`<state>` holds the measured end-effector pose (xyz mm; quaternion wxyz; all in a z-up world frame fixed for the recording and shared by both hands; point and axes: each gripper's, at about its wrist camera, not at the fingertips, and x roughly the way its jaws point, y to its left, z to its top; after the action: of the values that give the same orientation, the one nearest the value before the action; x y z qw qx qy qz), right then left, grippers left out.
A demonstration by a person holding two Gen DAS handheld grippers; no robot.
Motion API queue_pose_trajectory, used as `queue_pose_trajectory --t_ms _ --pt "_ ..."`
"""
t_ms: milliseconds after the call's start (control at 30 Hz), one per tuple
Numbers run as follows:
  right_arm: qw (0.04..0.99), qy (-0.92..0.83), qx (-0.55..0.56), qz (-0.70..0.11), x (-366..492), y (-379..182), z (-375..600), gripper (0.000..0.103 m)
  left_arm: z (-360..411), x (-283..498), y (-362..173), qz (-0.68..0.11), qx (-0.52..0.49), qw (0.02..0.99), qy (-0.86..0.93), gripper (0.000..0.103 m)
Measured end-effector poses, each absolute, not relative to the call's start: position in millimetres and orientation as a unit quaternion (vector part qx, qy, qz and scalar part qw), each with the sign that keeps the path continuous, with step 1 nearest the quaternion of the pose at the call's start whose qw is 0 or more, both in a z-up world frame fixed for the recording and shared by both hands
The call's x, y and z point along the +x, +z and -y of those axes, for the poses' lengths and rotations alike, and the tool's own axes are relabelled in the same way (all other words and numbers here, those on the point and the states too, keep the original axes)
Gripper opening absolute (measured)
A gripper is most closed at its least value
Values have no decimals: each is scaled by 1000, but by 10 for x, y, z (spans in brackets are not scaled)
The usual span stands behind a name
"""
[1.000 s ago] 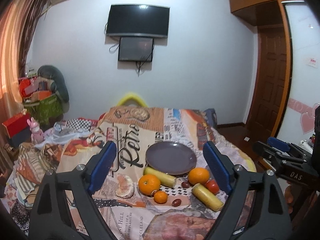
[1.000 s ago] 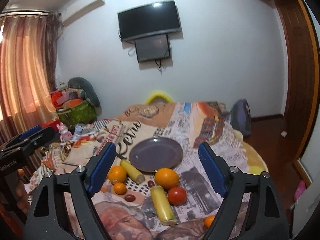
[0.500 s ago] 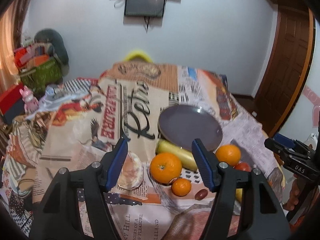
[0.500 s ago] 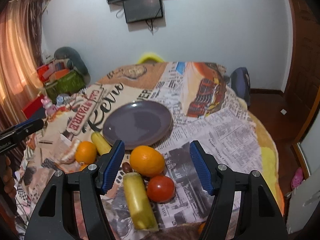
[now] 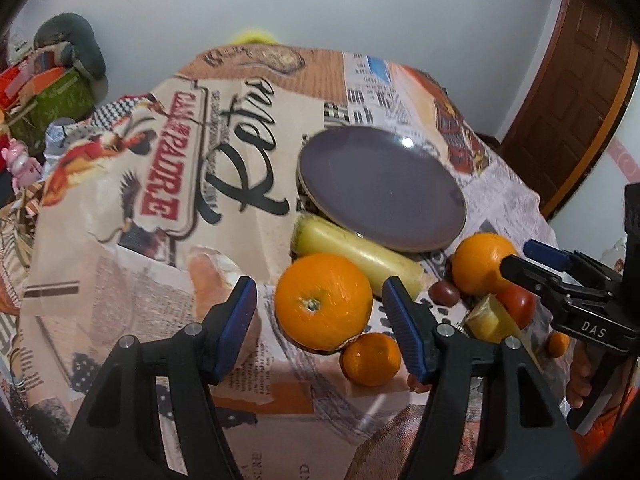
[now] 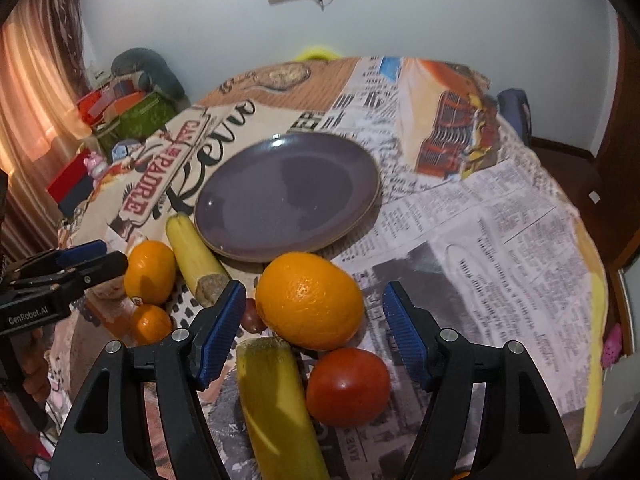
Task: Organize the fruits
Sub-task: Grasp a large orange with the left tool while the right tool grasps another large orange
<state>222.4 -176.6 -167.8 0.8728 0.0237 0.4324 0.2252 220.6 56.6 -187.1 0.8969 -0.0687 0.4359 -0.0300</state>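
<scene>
Your plate [image 6: 288, 196] sits empty on the bed [image 6: 500, 240]; all fruit remains at its 6 o'clock side. Left gripper [image 5: 320, 308] and right gripper [image 6: 314, 312] each straddle an orange [image 5: 324, 302], jaws half open, gripping nothing.

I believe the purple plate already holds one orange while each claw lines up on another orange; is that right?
Not quite: the purple plate holds nothing, as the right wrist view shows. The rest stands: the left claw lines up on one orange, the right claw on another orange.
</scene>
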Motion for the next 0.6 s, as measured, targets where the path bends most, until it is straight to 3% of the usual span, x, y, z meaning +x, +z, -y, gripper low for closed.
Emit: queue_pose_trajectory --t_ms 600 --pt "844 239 32 -479 2403 -2018 1662 67 -554 2441 -2219 -467 -83 879 -43 65"
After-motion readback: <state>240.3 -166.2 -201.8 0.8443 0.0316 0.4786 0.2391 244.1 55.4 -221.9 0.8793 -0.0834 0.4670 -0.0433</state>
